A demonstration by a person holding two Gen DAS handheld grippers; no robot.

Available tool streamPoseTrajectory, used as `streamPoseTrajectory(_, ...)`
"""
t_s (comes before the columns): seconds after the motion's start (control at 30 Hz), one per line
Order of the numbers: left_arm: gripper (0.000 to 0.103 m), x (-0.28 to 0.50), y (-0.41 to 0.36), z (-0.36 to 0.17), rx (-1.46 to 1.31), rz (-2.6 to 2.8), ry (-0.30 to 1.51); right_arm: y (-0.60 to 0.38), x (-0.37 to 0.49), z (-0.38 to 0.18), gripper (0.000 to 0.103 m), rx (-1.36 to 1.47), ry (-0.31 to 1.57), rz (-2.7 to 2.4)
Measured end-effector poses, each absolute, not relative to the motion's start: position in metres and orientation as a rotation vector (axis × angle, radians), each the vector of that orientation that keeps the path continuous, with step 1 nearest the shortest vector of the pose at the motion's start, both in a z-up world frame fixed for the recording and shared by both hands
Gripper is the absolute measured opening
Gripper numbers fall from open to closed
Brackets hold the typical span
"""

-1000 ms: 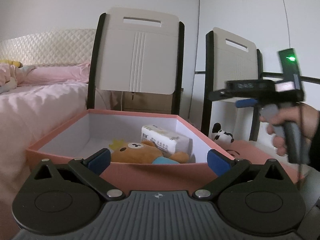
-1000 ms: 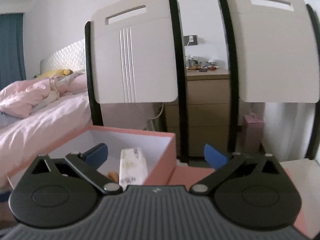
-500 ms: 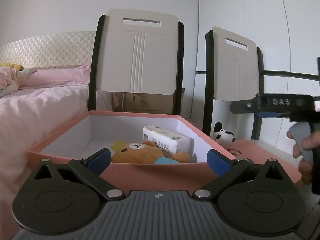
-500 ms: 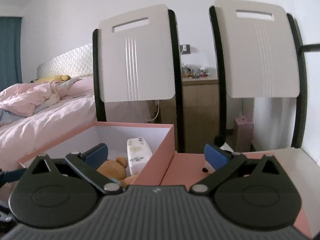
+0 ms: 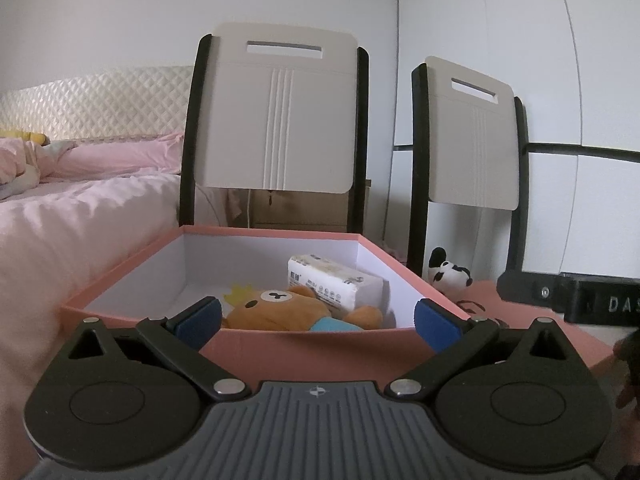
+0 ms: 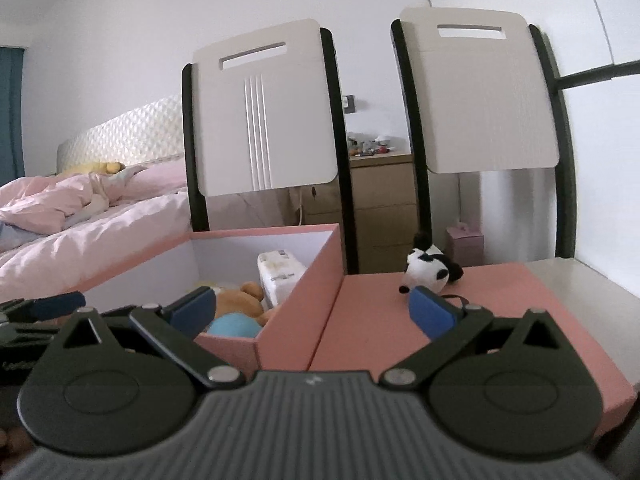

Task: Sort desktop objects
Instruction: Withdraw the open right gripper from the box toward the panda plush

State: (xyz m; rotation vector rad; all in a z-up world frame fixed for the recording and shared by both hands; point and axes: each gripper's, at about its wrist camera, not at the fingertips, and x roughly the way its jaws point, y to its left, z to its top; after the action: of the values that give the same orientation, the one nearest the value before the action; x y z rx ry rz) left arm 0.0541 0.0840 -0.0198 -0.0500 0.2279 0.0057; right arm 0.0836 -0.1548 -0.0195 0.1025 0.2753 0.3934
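- The left gripper (image 5: pixel 316 320) hangs in front of the pink box (image 5: pixel 304 344), its blue-padded fingers (image 5: pixel 200 318) spread wide with nothing between them.
- Inside the box lie a brown teddy bear (image 5: pixel 280 308) and, just behind it and touching it, a pack of tissues (image 5: pixel 336 286).
- The right gripper (image 6: pixel 312 312) is also spread apart and empty, held over the near corner of the box and the flat pink lid (image 6: pixel 400 320) beside it.
- A small black-and-white panda toy (image 6: pixel 430 272) sits on the far part of that lid, outside the box.
- Two chairs (image 6: pixel 264 120) stand behind the table (image 6: pixel 592 284); a bed (image 5: pixel 80 216) with pink bedding is on the left.
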Motion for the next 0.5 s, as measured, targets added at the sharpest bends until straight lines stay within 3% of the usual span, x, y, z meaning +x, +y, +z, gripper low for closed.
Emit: streamPoseTrajectory(0.5, 0.103, 0.0536, 0.0838, -0.0190, -0.044, 0.012, 0.225, -0.1570, 0.0812, -0.0220, 0.103, 0.100, 0.289, 0.368)
